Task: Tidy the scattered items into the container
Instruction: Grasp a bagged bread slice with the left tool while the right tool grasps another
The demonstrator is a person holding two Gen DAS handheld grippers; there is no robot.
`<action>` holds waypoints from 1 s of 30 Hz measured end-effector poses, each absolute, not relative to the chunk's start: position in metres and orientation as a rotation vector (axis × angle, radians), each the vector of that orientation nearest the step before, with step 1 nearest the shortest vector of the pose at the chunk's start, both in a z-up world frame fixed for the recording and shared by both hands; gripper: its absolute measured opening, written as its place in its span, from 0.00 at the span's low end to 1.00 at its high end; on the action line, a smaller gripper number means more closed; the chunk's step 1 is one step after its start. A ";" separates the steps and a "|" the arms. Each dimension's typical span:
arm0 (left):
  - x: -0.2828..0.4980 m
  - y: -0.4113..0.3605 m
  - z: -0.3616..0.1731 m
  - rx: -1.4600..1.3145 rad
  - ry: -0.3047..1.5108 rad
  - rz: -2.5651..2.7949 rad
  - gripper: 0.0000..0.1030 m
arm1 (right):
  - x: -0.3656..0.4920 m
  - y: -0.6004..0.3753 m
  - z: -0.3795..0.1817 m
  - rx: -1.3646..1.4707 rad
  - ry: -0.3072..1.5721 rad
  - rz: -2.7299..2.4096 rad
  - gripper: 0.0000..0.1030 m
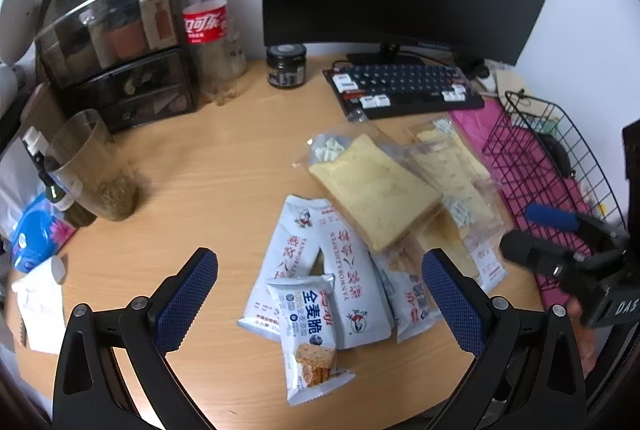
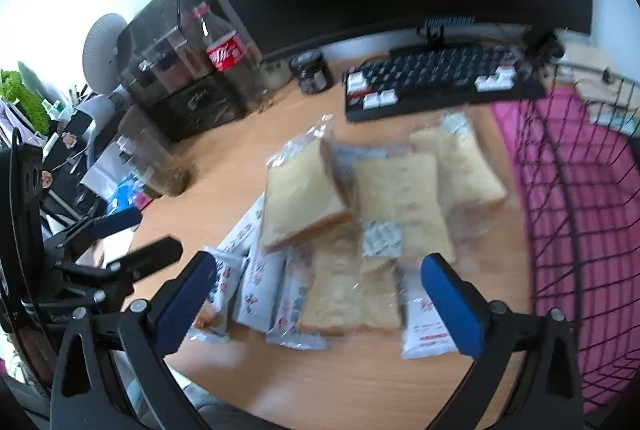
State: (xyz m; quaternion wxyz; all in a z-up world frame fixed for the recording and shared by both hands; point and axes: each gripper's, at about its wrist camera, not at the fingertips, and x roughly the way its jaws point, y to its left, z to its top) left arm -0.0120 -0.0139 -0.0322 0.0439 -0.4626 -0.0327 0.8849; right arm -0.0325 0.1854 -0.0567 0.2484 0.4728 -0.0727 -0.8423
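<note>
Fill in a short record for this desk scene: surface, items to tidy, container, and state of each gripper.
surface: light wooden desk
items: clear-bagged bread slices and white snack packets, piled together
container: black wire basket with pink liner, right of pile, no snacks visible inside
left gripper: open, empty
right gripper: open, empty

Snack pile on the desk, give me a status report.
Left tool and right tool open, empty. Snack packets loose on desk; wire basket beside them. Nothing in the way.
</note>
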 end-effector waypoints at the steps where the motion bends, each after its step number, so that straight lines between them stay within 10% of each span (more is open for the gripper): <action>1: -0.012 -0.015 -0.031 -1.410 -0.100 2.708 1.00 | -0.032 0.186 -0.058 1.288 -0.194 -2.304 0.99; 30: -0.127 0.042 -0.089 -1.677 -0.331 2.421 1.00 | -0.057 0.218 -0.044 1.243 -0.095 -2.517 0.99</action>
